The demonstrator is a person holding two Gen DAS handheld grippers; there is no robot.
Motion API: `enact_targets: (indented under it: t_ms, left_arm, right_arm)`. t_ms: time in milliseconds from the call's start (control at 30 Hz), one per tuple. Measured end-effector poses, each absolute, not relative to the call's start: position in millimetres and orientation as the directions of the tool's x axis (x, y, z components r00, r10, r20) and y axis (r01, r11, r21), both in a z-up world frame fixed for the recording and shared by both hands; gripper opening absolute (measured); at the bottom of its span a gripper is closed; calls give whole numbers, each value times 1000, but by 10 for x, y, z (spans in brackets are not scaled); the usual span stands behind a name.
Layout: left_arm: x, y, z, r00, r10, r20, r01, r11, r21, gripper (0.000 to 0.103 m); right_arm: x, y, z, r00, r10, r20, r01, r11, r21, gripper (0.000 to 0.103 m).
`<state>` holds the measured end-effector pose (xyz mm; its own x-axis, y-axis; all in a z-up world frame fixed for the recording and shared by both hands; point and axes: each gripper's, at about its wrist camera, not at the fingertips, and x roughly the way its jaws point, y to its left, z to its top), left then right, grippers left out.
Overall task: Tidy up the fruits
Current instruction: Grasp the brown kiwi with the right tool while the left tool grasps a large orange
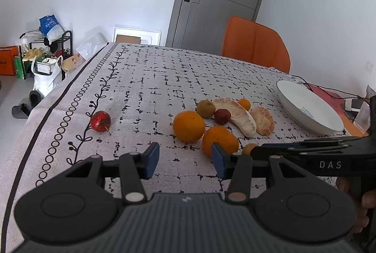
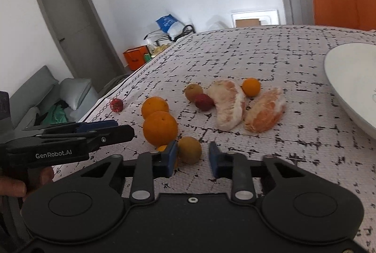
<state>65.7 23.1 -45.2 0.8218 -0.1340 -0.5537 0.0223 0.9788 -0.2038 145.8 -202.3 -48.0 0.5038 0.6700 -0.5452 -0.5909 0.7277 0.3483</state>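
Several fruits lie loose on the patterned tablecloth: two oranges [image 1: 188, 126] [image 2: 160, 128], two peeled citrus segments [image 2: 229, 105], a dark red fruit [image 2: 204, 101], a small orange [image 2: 251, 86] and a red fruit [image 1: 100, 121] off to the left. My left gripper [image 1: 185, 160] is open over bare cloth, just short of the nearer orange [image 1: 219, 140]. My right gripper [image 2: 192, 160] has its jaws narrow but apart. A brown fruit [image 2: 190, 151] sits just ahead of its tips, close to the left pad. A white bowl [image 1: 307, 109] stands empty at the right.
An orange chair [image 1: 253, 44] stands behind the table's far edge. Cables and small items lie beyond the bowl at the right. The cloth's left edge [image 1: 47, 112] drops to a floor with bags and a rack. A hand [image 2: 14, 185] holds the left gripper [image 2: 127, 131].
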Motion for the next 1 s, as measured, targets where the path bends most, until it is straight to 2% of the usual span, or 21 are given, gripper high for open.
enact_targets:
  t_ms: [600, 700, 1000]
  left_arm:
    - [874, -81, -492, 809, -179, -560, 78, 977, -199, 48]
    - [909, -124, -528, 802, -191, -566, 81, 973, -214, 39]
    - [937, -318, -404, 819, -215, -533, 136, 974, -184, 38]
  right_arm:
    - [1466, -2493, -473, 570, 634, -522, -511, 771, 380, 20]
    - [1459, -2575, -456, 593, 617, -518, -495, 786, 370, 20]
    - [1432, -2933, -385, 672, 567, -476, -433, 823, 368, 20]
